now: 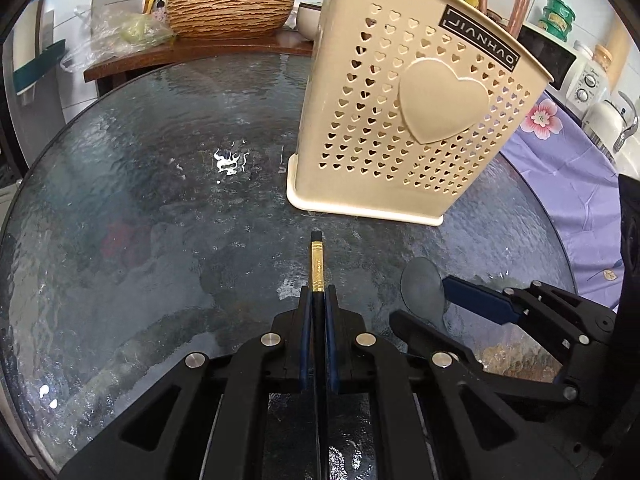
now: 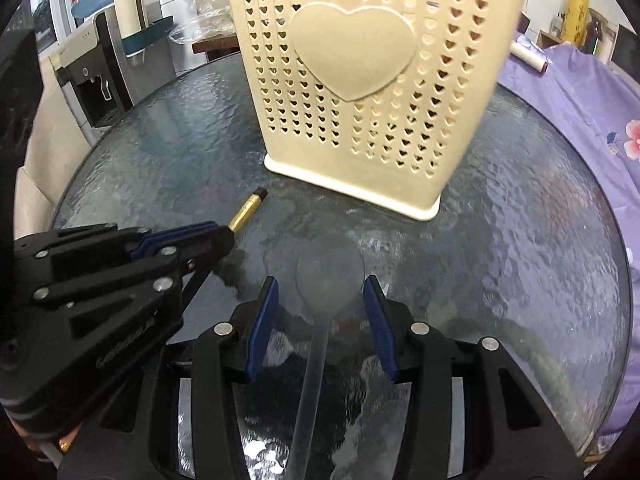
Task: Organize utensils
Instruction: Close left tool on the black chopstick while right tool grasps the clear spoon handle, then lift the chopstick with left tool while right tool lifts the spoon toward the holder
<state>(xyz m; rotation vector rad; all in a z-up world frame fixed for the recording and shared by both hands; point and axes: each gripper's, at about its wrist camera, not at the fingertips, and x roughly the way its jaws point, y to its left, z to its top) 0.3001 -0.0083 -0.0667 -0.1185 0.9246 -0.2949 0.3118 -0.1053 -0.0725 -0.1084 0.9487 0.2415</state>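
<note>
**Cream holder on glass counter, both grippers w/ utensils**

Cream plastic utensil holder (image 1: 404, 120) w/ heart cut-outs and a big raised heart stands upright on the round textured-glass counter (image 1: 160, 200), towards its far side. Left gripper (image 1: 319, 296) is clamped tight on a black chopstick (image 1: 317, 264) w/ gold band; the chopstick's end sticks out past the fingertips, pointing at the holder's base, near it but not touching. Right gripper (image 2: 320, 292) sits just beside the left one, jaws about half apart; a translucent grey spoon (image 2: 328, 276) lies btwn the blue pads (image 2: 264, 320), bowl fwd, handle running back under the gripper. Pads look clear of the bowl on both sides; can't tell if spoon is gripped further back. Purple floral cloth (image 2: 580, 92) lies beyond the counter's right edge
</note>
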